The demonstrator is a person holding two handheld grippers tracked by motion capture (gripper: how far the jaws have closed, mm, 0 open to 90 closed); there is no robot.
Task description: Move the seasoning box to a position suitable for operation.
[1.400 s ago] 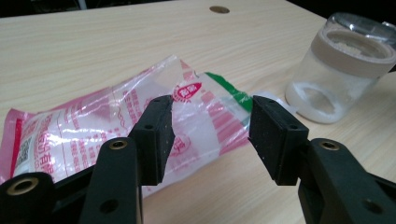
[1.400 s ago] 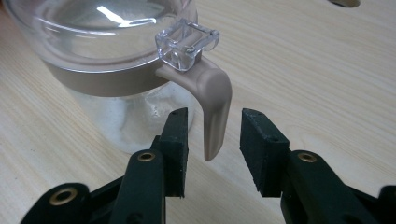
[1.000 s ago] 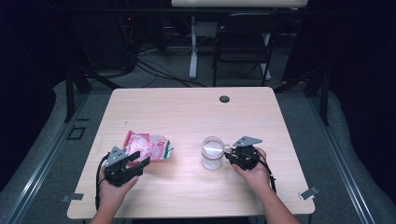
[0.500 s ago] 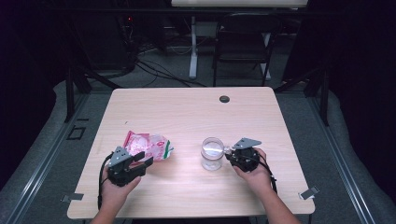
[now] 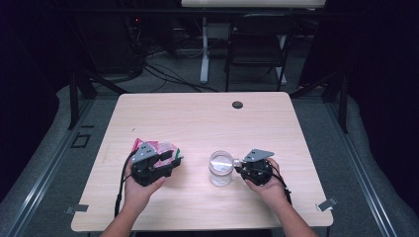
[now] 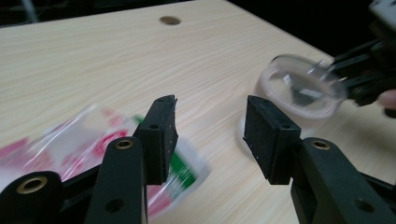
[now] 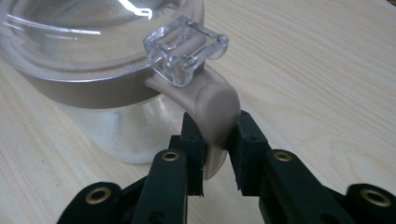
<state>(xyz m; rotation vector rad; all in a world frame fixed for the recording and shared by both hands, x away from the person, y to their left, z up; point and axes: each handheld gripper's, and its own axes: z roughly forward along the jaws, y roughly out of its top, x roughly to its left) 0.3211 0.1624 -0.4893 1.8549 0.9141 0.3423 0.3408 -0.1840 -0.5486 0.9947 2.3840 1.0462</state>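
Observation:
A clear glass jar (image 5: 221, 168) with a beige lid band stands at the table's front middle. Its beige latch tab (image 7: 210, 102) hangs under a clear clip (image 7: 184, 49). My right gripper (image 5: 239, 165) has just been closing and now pinches that tab between its pads (image 7: 215, 140). A pink, red and green plastic bag (image 5: 163, 146) lies at the front left. My left gripper (image 5: 170, 157) hovers over the bag's right end; its jaws narrowed a little and stand open (image 6: 210, 133) with nothing between them. The bag (image 6: 70, 144) shows under its left jaw, the jar (image 6: 303, 88) beyond.
The light wooden table (image 5: 197, 118) has a round cable hole (image 5: 237, 104) near its far edge. A dark chair (image 5: 257, 44) and cables sit on the floor behind. Bare wood lies between bag and jar.
My left gripper has lifted and moved right and forward over the bag. My right gripper stayed at the jar and its jaws drew in on the latch tab.

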